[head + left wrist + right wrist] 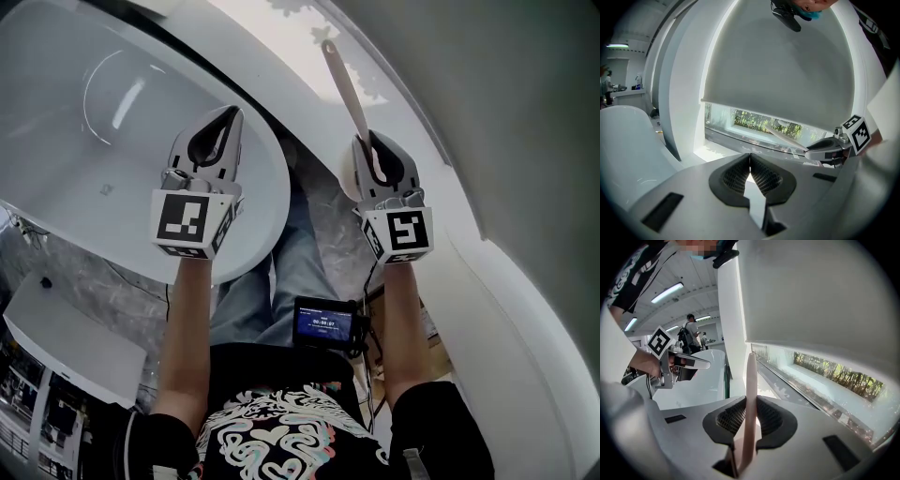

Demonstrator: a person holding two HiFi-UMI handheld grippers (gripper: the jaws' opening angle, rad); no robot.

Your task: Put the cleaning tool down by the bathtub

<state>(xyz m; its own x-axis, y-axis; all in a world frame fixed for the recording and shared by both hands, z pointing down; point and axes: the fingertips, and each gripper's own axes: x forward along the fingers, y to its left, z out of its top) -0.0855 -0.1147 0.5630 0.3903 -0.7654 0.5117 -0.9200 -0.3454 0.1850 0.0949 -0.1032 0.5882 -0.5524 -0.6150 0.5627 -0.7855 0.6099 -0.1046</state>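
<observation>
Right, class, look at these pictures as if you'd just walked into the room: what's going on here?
A person stands next to a white bathtub with a claw in each hand. The right claw is shut on a long, pale cleaning tool and holds it up in the air, its free end pointing away from the person. The left claw is shut with nothing in it, and in the head view it shows over the tub's near end. The tool is not yet set down.

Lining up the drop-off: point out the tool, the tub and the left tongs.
Tool [348,94]: head view, middle of its handle.
Tub [264,178]: head view, the near rim.
Left tongs [750,159]: left gripper view, between the shut tips.
</observation>
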